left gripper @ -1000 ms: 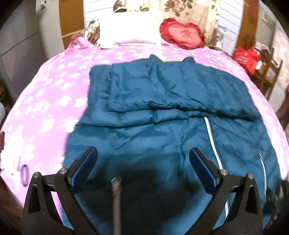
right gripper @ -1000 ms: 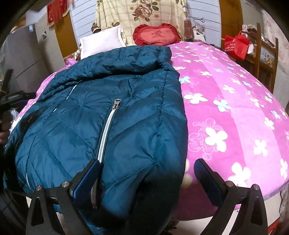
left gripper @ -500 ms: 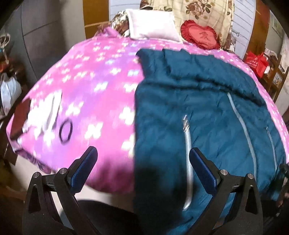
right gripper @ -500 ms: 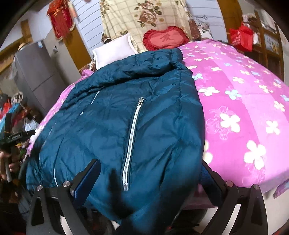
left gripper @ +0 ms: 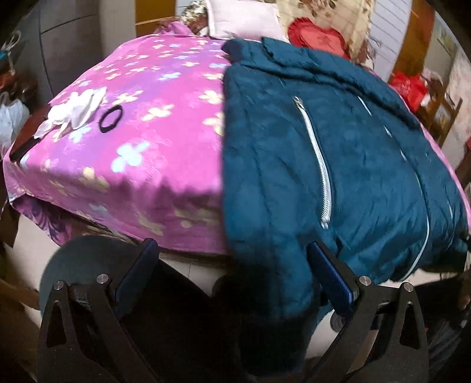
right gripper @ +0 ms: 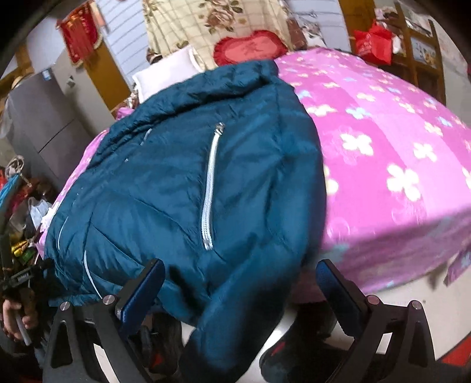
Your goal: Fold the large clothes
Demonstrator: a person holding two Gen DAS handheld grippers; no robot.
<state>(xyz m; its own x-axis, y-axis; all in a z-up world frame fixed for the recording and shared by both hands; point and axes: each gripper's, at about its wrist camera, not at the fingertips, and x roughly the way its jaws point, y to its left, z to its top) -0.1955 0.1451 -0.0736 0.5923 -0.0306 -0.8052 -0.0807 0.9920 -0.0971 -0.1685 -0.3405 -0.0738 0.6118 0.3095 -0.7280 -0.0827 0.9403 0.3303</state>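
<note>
Left wrist view: left tongs (left gripper: 232, 274) wide open, nothing held. Blue pads (left gripper: 329, 275) low, by the foot of the bed (left gripper: 141, 165). Big blue coat (left gripper: 338, 165) flat on the right half of the pink flower sheet, front up, bottom edge hanging over the bed's end, a dangling part between the open jaws. White pocket zip (left gripper: 316, 162) running down the coat. On the left part of the bed, a black hair tie (left gripper: 111, 118) just beside a white cloth (left gripper: 73, 110). White pillow (left gripper: 244, 19) and red heart cushion (left gripper: 316, 34) at the far end.

Right wrist view: right tongs (right gripper: 240, 290) wide open too, empty. Coat (right gripper: 176, 188) on the left half of the bed (right gripper: 397, 165), hem drooping off the edge between the jaws. Zip (right gripper: 211, 188) in the middle. At far left, a hand (right gripper: 14, 319) on the other tool's handle.
</note>
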